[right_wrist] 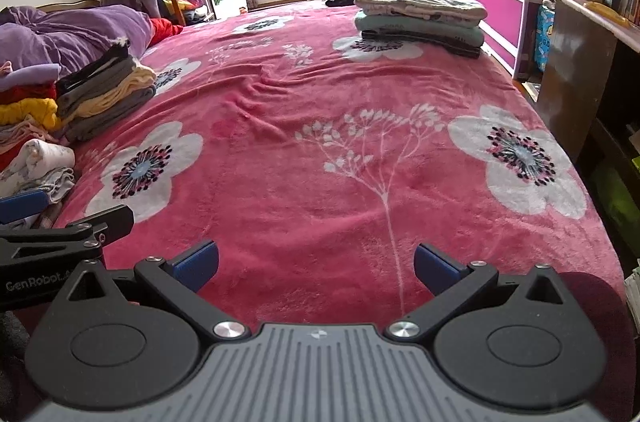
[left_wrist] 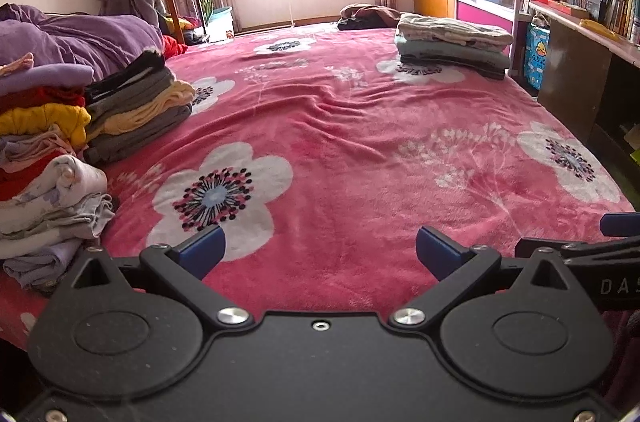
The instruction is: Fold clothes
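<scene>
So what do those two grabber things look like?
Both are black, with round discs, silver screws and short blue fingers. The left gripper has a smooth black body; white letters reading GenRobot show on its side in the other camera. The right gripper has a grey ribbed body and white letters DAS.

Wide open middle of the bed [left_wrist: 340, 150]: nothing but pink blanket straight ahead of both tongs. Left edge is crowded, stacks of folded clothes [left_wrist: 132, 110] and a rolled bundle [left_wrist: 56, 198] just beside the lane. Far right, another folded pile [right_wrist: 420, 22] sits near the edge; bookshelf [left_wrist: 592, 34] walls off the right side.
</scene>
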